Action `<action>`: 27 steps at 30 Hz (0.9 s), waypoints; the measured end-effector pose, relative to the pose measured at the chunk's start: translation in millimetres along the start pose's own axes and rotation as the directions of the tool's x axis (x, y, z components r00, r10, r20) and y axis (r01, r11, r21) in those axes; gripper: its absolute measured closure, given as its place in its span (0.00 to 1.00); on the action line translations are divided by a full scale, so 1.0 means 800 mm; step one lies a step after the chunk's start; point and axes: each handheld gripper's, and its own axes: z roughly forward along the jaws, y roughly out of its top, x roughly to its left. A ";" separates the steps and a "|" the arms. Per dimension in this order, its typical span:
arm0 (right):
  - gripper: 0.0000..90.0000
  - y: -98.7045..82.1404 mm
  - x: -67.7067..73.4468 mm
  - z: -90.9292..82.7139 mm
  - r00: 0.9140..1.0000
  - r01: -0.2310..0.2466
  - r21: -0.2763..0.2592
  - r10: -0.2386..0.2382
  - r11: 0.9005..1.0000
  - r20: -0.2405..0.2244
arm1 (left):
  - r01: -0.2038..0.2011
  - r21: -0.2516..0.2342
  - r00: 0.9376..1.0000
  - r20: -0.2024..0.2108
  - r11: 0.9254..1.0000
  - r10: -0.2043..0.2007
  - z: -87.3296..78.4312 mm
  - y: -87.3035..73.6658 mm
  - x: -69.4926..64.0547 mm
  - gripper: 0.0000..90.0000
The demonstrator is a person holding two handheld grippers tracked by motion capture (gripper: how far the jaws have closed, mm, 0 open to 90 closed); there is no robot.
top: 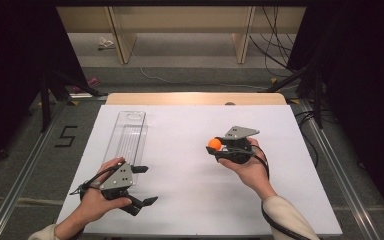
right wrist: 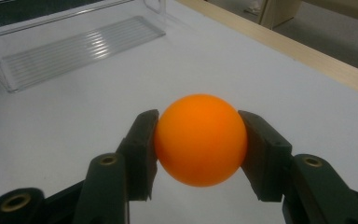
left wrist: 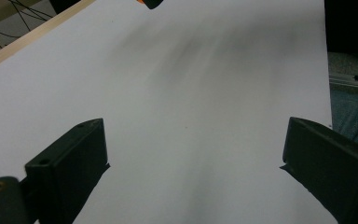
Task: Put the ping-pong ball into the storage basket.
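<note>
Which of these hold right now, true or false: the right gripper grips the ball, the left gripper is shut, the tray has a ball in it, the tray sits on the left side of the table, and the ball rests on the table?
1. The right gripper grips the ball. True.
2. The left gripper is shut. False: its jaws stand wide apart with nothing between them.
3. The tray has a ball in it. False: it looks empty.
4. The tray sits on the left side of the table. True.
5. The ball rests on the table. False: it is held between the right gripper's jaws, apparently clear of the table.
</note>
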 end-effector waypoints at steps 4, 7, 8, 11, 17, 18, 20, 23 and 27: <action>0.57 0.004 0.004 0.006 1.000 0.006 -0.003 -0.006 1.000 -0.012 | -0.002 -0.001 1.000 0.000 1.000 0.002 0.000 0.000 0.000 0.07; 0.57 0.007 0.007 0.010 1.000 0.010 -0.006 -0.010 1.000 -0.016 | -0.001 0.000 1.000 0.000 1.000 0.001 0.000 0.000 0.000 0.07; 0.57 0.008 0.008 0.011 1.000 0.010 -0.007 -0.010 1.000 -0.018 | -0.001 0.000 1.000 0.000 1.000 0.001 0.000 0.000 0.000 0.07; 0.57 0.011 0.010 0.015 1.000 0.011 -0.012 -0.011 1.000 -0.026 | -0.002 0.000 1.000 0.000 1.000 0.002 0.000 0.000 0.000 0.07; 0.57 0.015 0.013 0.019 1.000 0.009 -0.019 -0.010 1.000 -0.030 | -0.001 -0.001 1.000 0.000 1.000 0.001 -0.001 0.000 0.000 0.07; 0.57 0.015 0.013 0.019 0.999 0.008 -0.019 -0.009 1.000 -0.031 | -0.002 -0.001 1.000 0.000 1.000 0.002 -0.001 0.000 0.000 0.07; 0.57 0.016 0.014 0.021 0.999 0.010 -0.022 -0.010 1.000 -0.032 | -0.002 -0.001 1.000 0.000 1.000 0.002 -0.001 0.000 0.000 0.07; 0.57 0.018 0.016 0.022 0.999 0.010 -0.023 -0.011 1.000 -0.035 | 0.000 -0.002 1.000 0.000 1.000 0.000 -0.001 0.000 0.000 0.07; 0.57 0.021 0.017 0.024 0.999 0.010 -0.030 -0.011 1.000 -0.037 | 0.000 -0.004 1.000 -0.001 1.000 0.000 -0.001 0.000 0.000 0.07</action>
